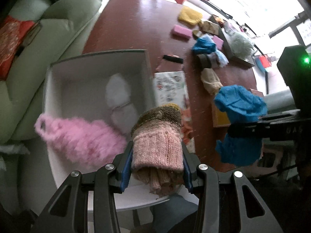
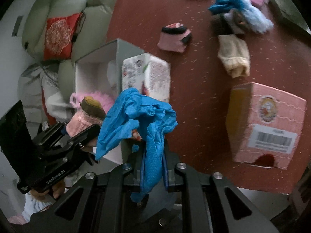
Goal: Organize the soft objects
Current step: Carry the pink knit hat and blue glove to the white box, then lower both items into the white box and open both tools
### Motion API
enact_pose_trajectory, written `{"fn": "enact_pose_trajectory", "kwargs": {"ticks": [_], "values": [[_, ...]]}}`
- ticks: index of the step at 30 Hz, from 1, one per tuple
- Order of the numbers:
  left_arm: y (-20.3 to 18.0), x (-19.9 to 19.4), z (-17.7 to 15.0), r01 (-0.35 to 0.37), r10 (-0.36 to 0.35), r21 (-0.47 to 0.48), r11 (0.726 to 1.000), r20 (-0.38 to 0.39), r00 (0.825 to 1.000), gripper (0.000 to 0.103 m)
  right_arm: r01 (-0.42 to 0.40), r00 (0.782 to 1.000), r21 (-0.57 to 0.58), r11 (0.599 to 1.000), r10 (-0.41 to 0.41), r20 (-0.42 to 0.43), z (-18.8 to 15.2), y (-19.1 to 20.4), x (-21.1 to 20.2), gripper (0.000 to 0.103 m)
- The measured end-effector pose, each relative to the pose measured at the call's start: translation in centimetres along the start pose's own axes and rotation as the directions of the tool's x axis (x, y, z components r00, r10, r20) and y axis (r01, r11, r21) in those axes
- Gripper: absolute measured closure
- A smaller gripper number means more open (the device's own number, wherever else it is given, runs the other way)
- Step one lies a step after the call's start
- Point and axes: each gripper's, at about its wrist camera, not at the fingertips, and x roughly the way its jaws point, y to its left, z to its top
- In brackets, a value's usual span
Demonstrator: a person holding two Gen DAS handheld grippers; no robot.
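Over the near rim of the open white rectangular box (image 1: 93,71), beside bare red-brown tabletop (image 1: 132,27), the left gripper (image 1: 157,167) clamps a rolled pink-and-olive knitted sock (image 1: 158,134), while the right gripper (image 2: 153,171), nearly closed, pinches a crumpled blue disposable glove (image 2: 136,116).

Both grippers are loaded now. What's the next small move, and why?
Probably ease the left gripper further over the white box and let go: its jaws clamp the knitted pink sock right at the box's rim, where the pink fluffy pouch already lies.
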Motion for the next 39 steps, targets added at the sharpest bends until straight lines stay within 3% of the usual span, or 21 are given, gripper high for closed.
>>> {"fn": "enact_pose_trajectory", "kwargs": {"ticks": [11,18,28,39], "values": [[5.3,-2.0,-2.5,-0.050,0.064,-0.173,0.984,0.075,0.995,0.058,0.034,0.998,-0.192,0.981,-0.042,-0.038,1.7,7.2,1.5,0.087],[8.1,-2.2,-2.3,-0.082,0.110,-0.254,0.964,0.098,0.989,0.058,0.052,0.999,-0.255,0.965,-0.053,0.002,3.4,11.5,2.0,0.087],[11.1,-2.0,1.4,-0.181,0.235,-0.325,0.928,0.135,0.962,0.058,0.141,0.987,-0.262,0.955,-0.115,0.114,5.4,15.9,3.0,0.087],[12.0,0.2,3.5,-0.192,0.240,-0.345,0.919,0.103,0.965,0.058,0.183,0.979,-0.229,0.956,-0.156,0.130,7.4,16.9,4.7,0.087]]}}
